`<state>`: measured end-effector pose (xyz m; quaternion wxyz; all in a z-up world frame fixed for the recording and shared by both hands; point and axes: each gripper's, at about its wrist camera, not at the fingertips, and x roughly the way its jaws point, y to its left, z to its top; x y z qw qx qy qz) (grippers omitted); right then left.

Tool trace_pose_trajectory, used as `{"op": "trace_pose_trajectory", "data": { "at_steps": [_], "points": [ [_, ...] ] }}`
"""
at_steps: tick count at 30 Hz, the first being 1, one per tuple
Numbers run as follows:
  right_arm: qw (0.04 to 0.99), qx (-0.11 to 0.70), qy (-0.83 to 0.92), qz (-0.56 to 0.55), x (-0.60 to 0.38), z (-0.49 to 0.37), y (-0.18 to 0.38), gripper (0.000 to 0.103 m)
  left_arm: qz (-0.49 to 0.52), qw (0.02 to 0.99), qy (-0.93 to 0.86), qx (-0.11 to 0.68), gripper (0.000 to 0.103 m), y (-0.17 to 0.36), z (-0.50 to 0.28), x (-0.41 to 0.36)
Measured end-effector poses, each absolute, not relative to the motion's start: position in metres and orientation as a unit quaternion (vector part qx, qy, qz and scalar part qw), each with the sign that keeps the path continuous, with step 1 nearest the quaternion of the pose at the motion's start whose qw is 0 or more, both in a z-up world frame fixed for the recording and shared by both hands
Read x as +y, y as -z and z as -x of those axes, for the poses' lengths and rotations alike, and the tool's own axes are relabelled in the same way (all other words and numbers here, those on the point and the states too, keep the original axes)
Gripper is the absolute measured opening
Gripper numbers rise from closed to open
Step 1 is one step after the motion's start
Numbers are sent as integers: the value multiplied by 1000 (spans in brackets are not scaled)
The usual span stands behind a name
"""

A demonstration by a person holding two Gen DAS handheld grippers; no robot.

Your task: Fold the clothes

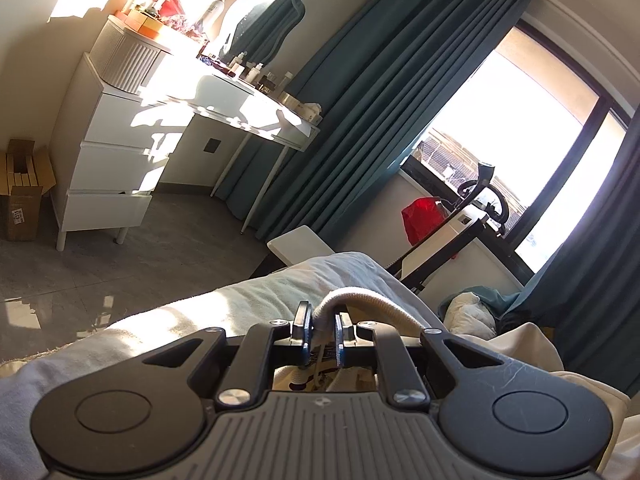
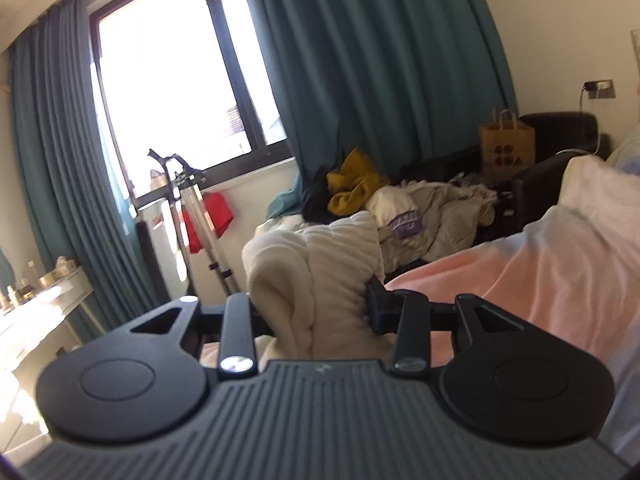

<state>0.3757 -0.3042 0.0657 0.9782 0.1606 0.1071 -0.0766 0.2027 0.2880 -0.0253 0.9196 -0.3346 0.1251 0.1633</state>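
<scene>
A cream garment with a ribbed band (image 1: 362, 297) arches out of my left gripper (image 1: 322, 322), whose jaws are shut on that band just above a pale bedspread (image 1: 256, 300). More of the cream cloth (image 1: 532, 344) hangs to the right. In the right wrist view a thick bunch of the cream knit garment (image 2: 320, 256) fills my right gripper (image 2: 320, 304), which is shut on it. One dark fingertip (image 2: 378, 308) shows at the right of the bunch, and the other is hidden behind the cloth. A pink blanket (image 2: 520, 280) lies below and to the right.
A white drawer unit (image 1: 112, 176) and a dressing table (image 1: 248, 112) stand at the left, with a cardboard box (image 1: 22, 200) on the floor. Teal curtains (image 2: 360, 80) frame the window. A heap of clothes (image 2: 420, 204), a paper bag (image 2: 507, 148) and a metal stand (image 2: 188, 200) sit beyond the bed.
</scene>
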Motion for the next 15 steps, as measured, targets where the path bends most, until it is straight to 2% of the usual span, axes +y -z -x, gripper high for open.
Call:
{"op": "trace_pose_trajectory", "data": {
  "at_steps": [6, 9, 13, 15],
  "points": [
    [975, 108, 165, -102, -386, -391, -75, 40, 341, 918, -152, 134, 12, 28, -215, 292],
    [967, 144, 197, -75, -417, -414, -39, 41, 342, 918, -152, 135, 12, 30, -220, 292],
    [952, 190, 217, -105, -441, -431, 30, 43, 333, 920, -159, 134, 13, 31, -224, 290],
    [950, 188, 212, -128, -444, -426, 49, 45, 332, 920, -163, 133, 13, 32, -226, 289]
  ]
}}
